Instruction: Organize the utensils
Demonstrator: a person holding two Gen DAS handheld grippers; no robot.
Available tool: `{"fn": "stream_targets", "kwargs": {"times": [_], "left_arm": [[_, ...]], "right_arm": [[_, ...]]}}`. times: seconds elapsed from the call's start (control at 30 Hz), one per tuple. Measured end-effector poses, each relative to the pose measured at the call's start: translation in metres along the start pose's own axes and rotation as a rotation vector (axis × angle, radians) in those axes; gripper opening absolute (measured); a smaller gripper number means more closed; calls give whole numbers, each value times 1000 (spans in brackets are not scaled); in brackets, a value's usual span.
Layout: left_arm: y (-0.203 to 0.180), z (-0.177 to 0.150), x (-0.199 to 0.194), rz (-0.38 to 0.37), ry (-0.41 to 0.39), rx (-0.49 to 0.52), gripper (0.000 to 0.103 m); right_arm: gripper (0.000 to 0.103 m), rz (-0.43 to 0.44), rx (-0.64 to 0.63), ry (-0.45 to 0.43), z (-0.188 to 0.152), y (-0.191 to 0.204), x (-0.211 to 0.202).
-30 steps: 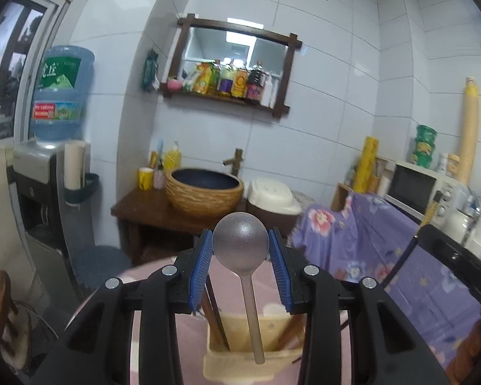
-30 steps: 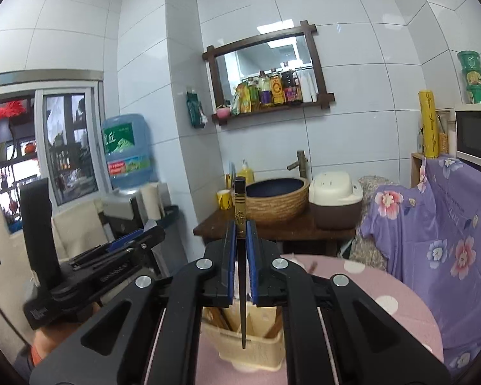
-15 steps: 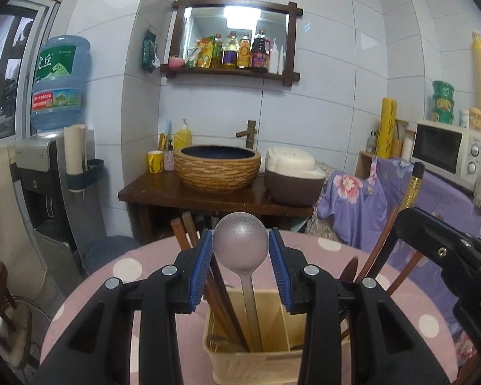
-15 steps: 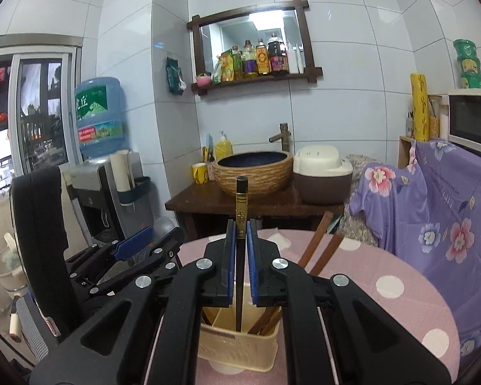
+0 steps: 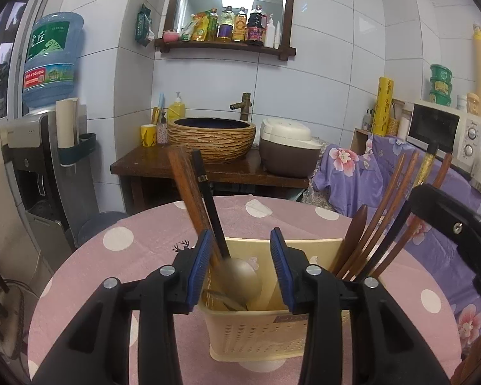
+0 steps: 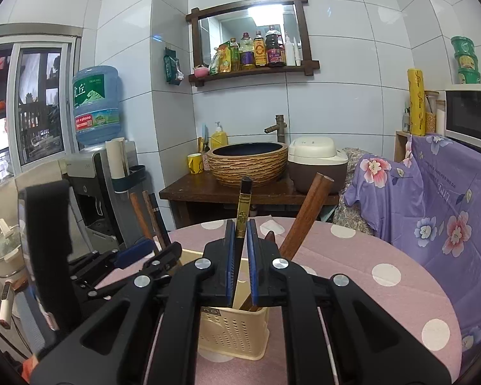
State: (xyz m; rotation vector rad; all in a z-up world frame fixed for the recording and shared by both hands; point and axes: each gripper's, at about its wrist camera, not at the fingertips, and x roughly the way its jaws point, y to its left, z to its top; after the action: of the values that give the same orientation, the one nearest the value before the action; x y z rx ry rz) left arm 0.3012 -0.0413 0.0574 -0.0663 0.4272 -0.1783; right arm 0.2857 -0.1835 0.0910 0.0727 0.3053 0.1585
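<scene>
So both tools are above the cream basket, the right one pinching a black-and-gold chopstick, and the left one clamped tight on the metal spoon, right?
Not quite. The left wrist view shows the left gripper open: the spoon sits loose between its fingers, in the basket. The right gripper does pinch the chopstick.

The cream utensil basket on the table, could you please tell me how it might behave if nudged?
The basket looks like thin perforated plastic, so probably light and apt to slide on the tablecloth. Long chopsticks lean outward, so it may tip.
</scene>
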Motion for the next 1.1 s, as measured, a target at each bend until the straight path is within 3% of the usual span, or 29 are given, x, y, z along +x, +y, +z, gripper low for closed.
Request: {"fn": "stream_targets", "kwargs": {"times": [0.13, 0.23, 0.3, 0.37, 0.47, 0.57, 0.73, 0.8, 0.97, 1.1], "left_arm": [[2, 2, -29, -25, -54, -32, 63], [1, -7, -53, 1, -94, -20, 79], [3, -15, -67, -8, -98, -23, 90], [10, -28, -83, -22, -91, -32, 98], [20, -51, -106, -52, -65, -36, 98], [24, -75, -127, -25, -34, -35, 98], [19, -128, -175, 72, -116, -40, 98], [14, -144, -189, 70, -129, -35, 98], [6, -171, -218, 66, -108, -17, 98], [3, -178, -242, 62, -165, 7, 98]], "right_arm": [[12, 13, -42, -33, -1, 1, -13], [35, 6, -40, -58, -5, -2, -29], [56, -26, -19, -66, -13, -6, -44], [61, -43, -24, -57, -26, -8, -62], [88, -83, -60, -39, -51, -7, -88], [92, -99, -103, -9, -93, -3, -117], [96, -134, -108, 32, -153, 5, -157], [97, -128, -102, 37, -172, 7, -175], [97, -112, -112, 24, -192, 12, -213], [97, -87, -106, 5, -195, 17, -235]]}}
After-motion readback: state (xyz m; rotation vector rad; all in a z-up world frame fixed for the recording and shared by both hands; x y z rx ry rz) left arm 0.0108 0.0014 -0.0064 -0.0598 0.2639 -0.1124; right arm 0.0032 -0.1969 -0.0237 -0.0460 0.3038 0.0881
